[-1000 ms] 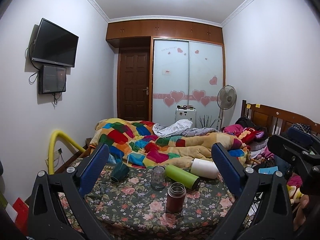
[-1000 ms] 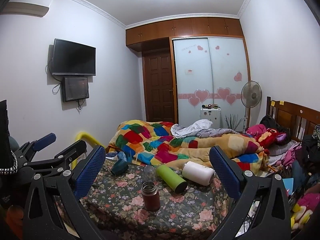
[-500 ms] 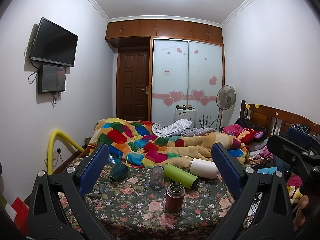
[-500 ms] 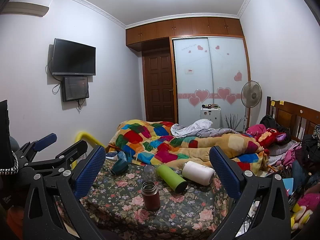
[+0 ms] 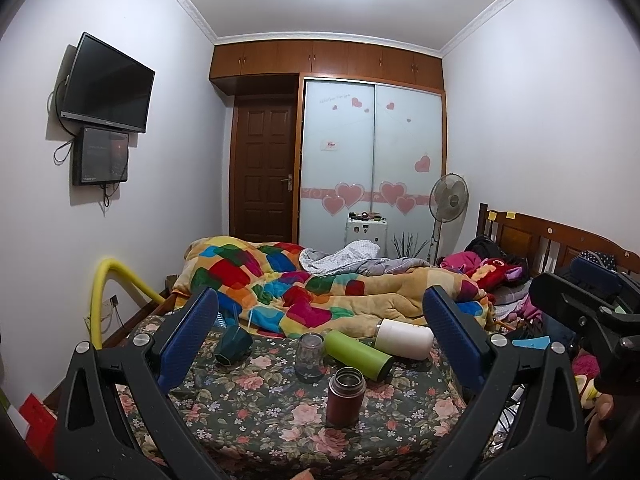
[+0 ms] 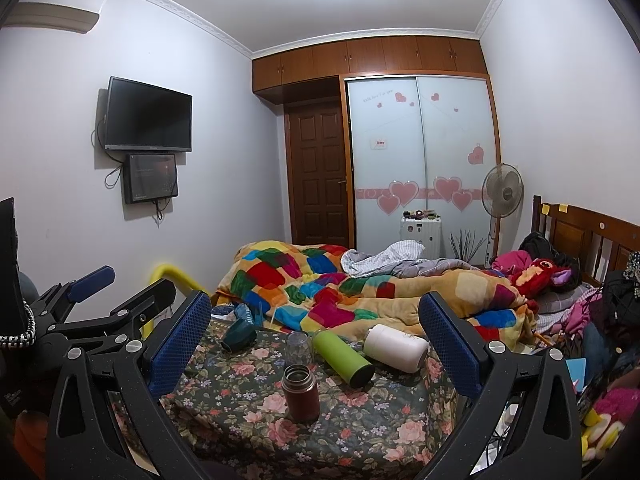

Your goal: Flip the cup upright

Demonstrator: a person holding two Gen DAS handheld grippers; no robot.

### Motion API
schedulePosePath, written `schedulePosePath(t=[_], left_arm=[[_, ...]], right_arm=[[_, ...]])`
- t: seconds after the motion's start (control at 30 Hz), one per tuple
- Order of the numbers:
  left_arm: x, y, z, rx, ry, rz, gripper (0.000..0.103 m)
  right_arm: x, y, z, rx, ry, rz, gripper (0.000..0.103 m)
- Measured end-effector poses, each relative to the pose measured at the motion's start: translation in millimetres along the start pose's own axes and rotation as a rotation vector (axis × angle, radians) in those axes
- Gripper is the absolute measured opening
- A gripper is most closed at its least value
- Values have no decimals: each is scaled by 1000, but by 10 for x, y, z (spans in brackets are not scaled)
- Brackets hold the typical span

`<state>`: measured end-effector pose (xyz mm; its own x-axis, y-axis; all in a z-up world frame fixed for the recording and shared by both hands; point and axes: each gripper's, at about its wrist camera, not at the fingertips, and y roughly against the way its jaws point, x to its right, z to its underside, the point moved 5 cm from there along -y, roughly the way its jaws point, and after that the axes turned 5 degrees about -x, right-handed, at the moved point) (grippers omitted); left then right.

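Several cups rest on the floral bed cover (image 5: 248, 416). A dark red flask (image 5: 345, 397) (image 6: 301, 393) stands upright nearest me. A clear glass (image 5: 309, 357) (image 6: 298, 347) stands mouth down behind it. A green tumbler (image 5: 358, 354) (image 6: 343, 357), a white tumbler (image 5: 404, 338) (image 6: 396, 347) and a dark teal cup (image 5: 233, 345) (image 6: 239, 334) lie on their sides. My left gripper (image 5: 322, 336) and my right gripper (image 6: 316, 336) are open, empty and held back from the cups. The left gripper also shows in the right wrist view (image 6: 120, 296).
A rumpled patchwork quilt (image 5: 320, 284) lies just behind the cups. Clothes and soft toys (image 6: 552, 280) pile up at the right by the wooden headboard (image 5: 552, 240). A yellow padded rail (image 5: 116, 280) runs along the bed's left side.
Both views have shifted only slightly. The cups sit a little lower and closer in frame. Nothing was picked up or moved.
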<state>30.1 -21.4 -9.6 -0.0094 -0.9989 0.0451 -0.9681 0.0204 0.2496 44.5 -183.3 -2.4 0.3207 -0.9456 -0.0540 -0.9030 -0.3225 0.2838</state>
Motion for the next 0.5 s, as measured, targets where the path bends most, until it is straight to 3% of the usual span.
schedulePosePath(t=[0.5], left_arm=[[-8,-16,19,-2,3,5,103]], right_arm=[[16,-27,1,-16,7,-1,103]])
